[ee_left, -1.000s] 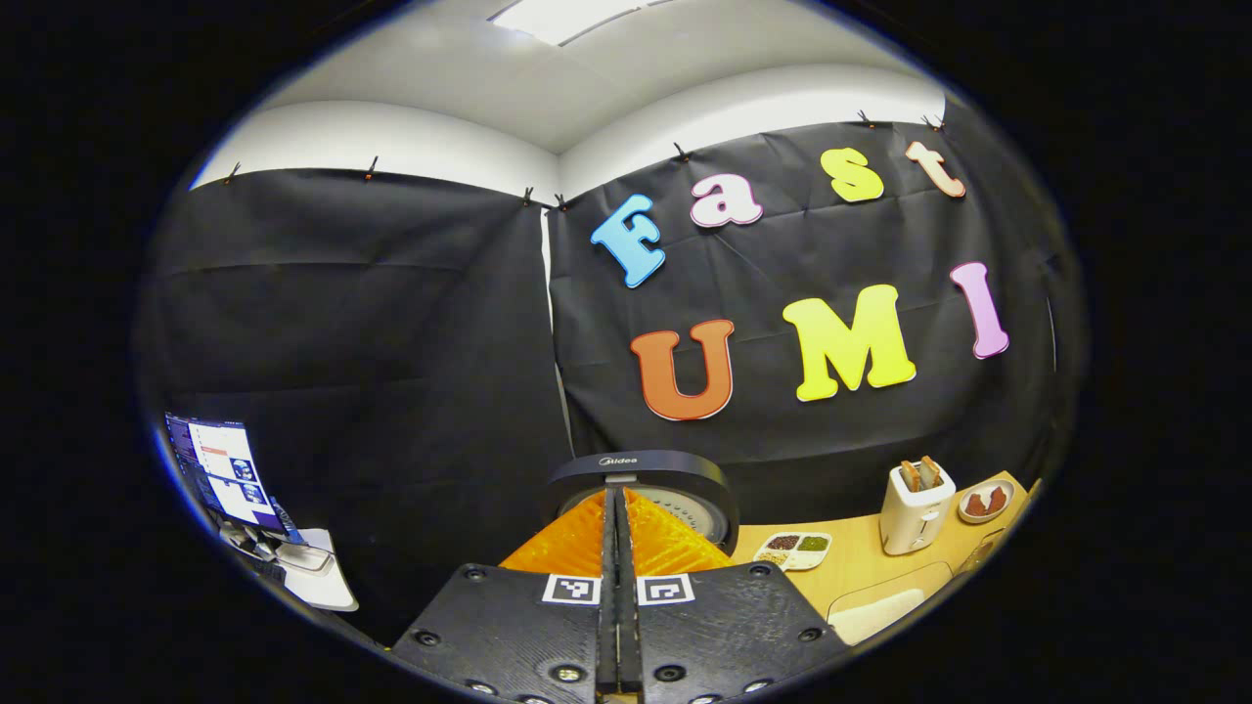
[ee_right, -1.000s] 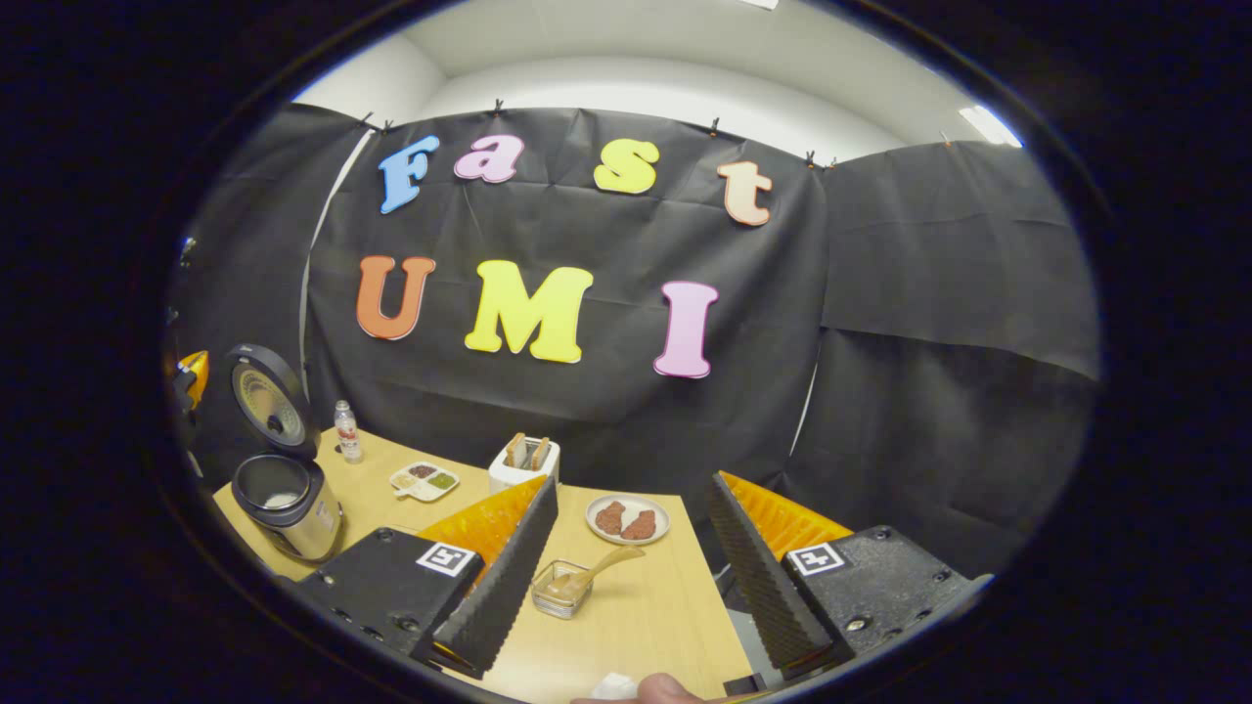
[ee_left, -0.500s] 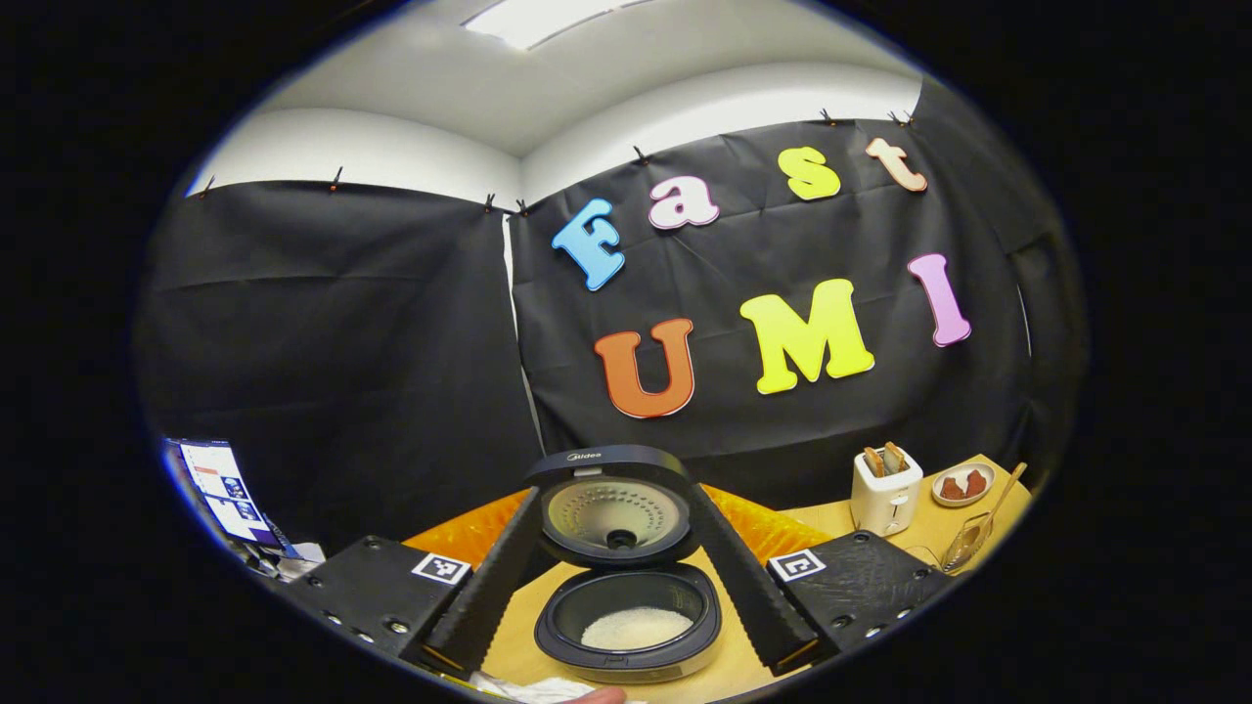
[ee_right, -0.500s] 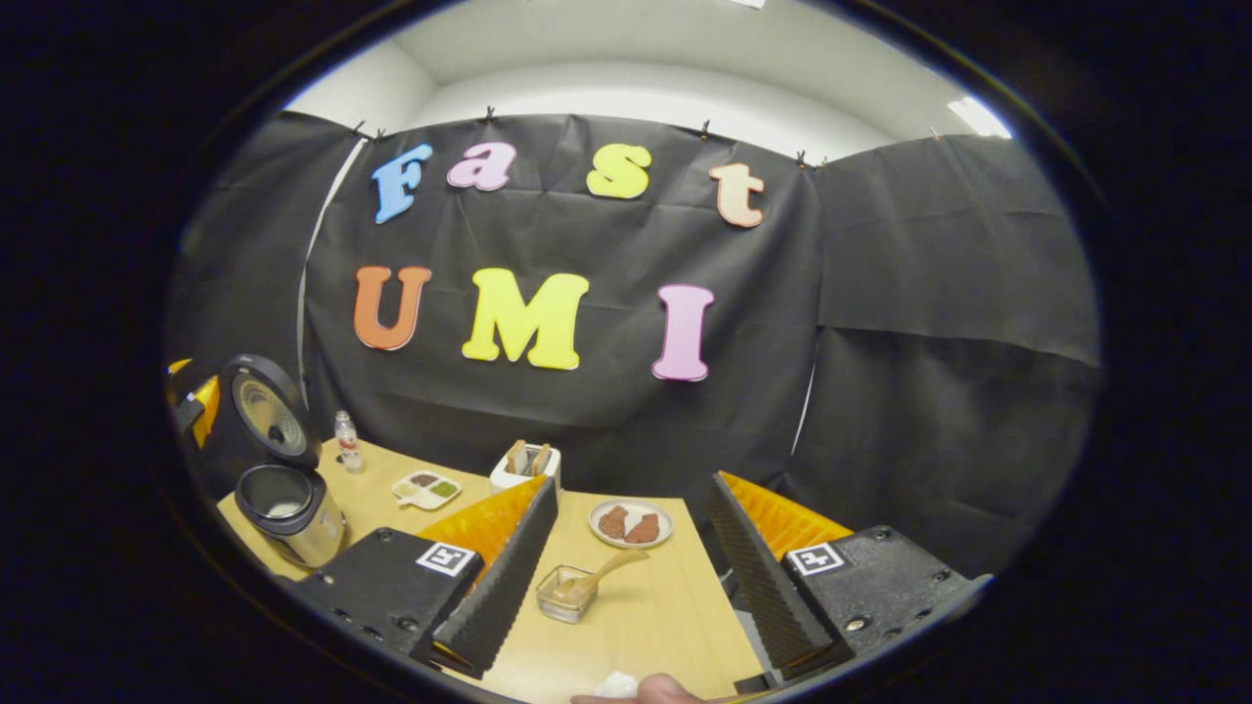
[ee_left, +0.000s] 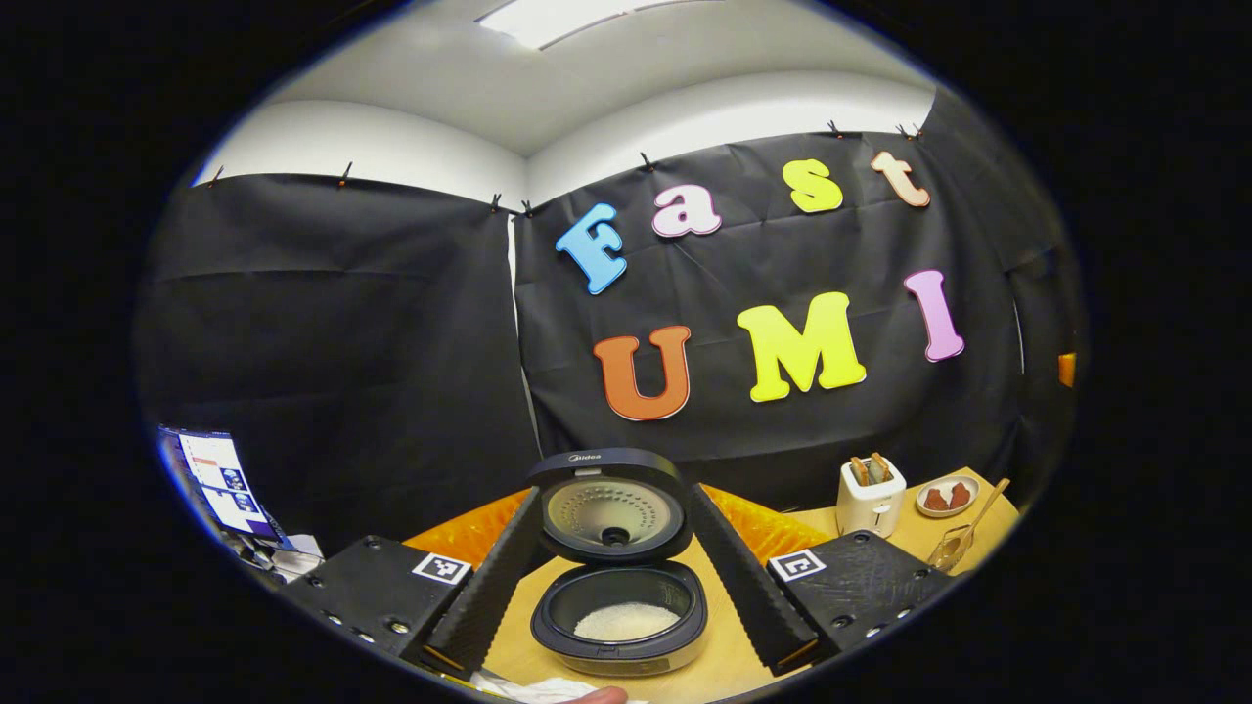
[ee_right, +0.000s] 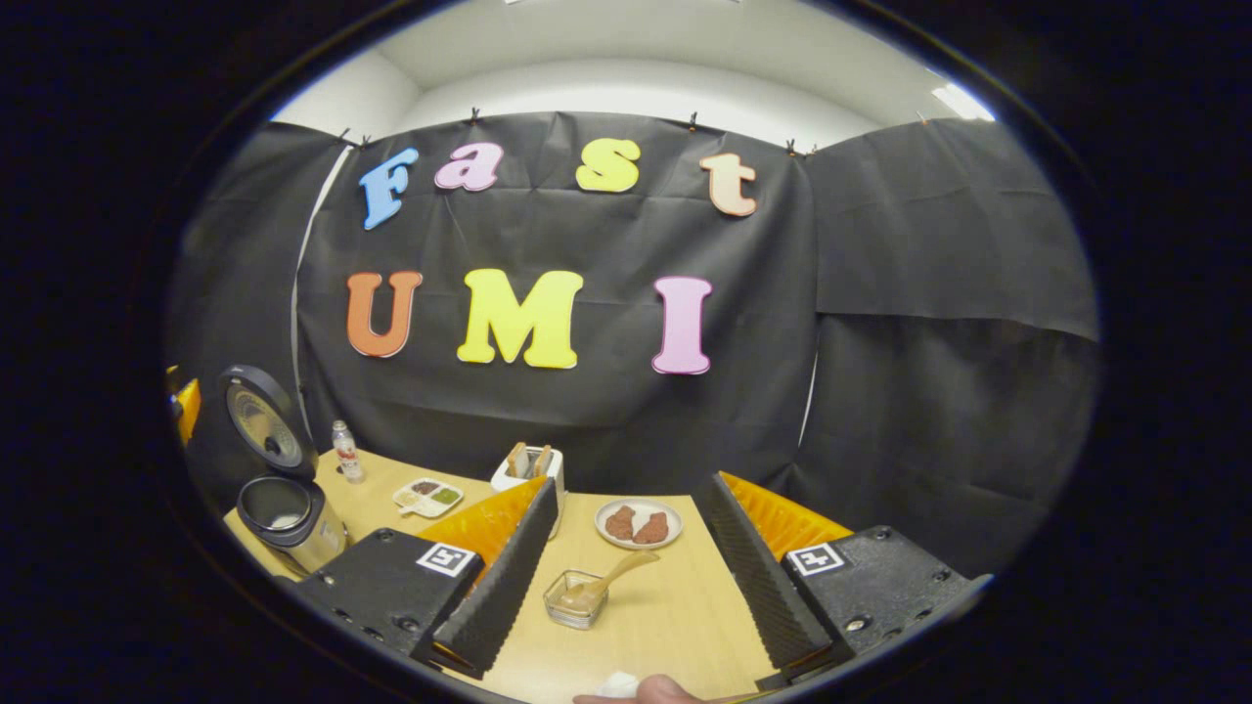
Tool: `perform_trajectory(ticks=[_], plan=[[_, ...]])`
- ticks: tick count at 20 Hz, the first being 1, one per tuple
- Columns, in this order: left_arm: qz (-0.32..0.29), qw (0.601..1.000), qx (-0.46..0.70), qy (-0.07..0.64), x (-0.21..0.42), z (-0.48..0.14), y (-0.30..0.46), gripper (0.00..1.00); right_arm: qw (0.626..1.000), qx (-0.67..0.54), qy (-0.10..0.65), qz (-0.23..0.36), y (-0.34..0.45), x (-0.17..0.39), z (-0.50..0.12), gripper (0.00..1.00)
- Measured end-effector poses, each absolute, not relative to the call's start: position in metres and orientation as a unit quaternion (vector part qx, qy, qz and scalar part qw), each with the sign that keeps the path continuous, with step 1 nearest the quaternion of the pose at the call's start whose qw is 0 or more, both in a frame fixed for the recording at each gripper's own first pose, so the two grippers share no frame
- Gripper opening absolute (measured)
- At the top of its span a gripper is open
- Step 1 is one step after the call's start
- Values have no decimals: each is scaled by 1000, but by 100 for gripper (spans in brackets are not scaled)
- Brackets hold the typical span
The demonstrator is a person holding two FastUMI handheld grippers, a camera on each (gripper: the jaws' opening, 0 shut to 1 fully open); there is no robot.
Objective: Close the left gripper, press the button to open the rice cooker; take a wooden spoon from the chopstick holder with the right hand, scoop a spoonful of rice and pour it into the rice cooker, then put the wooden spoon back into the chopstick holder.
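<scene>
My left gripper, shut a second ago, now stands spread wide, empty, framing the open rice cooker. My right gripper stays spread, empty, above the wooden spoon.

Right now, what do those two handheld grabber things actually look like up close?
Both look alike. The left gripper and right gripper each have two long fingers with ridged, saw-toothed inner faces, backed by orange ribbed plastic wedges. Each finger sits on a black block with visible screws and a small square black-and-white marker. No cables show.
</scene>
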State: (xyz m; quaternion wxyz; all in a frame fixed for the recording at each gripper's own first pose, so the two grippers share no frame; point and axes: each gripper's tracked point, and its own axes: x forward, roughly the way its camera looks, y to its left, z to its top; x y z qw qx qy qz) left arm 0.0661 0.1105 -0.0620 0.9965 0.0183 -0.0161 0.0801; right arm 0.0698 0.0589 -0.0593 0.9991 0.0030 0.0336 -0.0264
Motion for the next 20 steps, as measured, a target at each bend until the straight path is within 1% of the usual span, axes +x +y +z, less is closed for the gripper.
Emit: perform_trajectory(ticks=[1, 2, 3, 7, 8, 9, 10, 13, 14, 15, 20], plan=[[80, 997, 18, -13, 66, -63, 110, 95, 999, 6, 34, -28, 59, 77, -61, 100], [79, 997, 19, -11, 66, -64, 110, 95, 999, 10, 32, -28, 60, 83, -63, 97], [80, 997, 20, -11, 67, -62, 110, 95, 999, 10, 32, -28, 60, 88, -68, 100], [78, 997, 27, -2, 67, -67, 109, 95, 999, 6, 26, -35, 60, 120, -84, 100], [77, 997, 30, 2, 67, -68, 109, 95, 999, 9, 31, -36, 61, 130, -95, 97], [76, 997, 32, 4, 67, -69, 108, 95, 998, 15, 42, -36, 61, 142, -106, 97], [74, 997, 34, 6, 67, -69, 107, 95, 998, 25, 51, -38, 61, 152, -120, 100], [68, 997, 35, 12, 68, -72, 103, 95, 993, 57, 93, -51, 55, 187, -176, 100], [65, 997, 37, 14, 72, -75, 97, 95, 990, 72, 113, -53, 54, 198, -196, 98], [63, 997, 42, 17, 76, -78, 92, 95, 987, 83, 129, -56, 53, 205, -216, 100], [54, 997, 53, 31, 82, -88, 83, 95, 971, 132, 184, -77, 41, 241, -294, 100]])
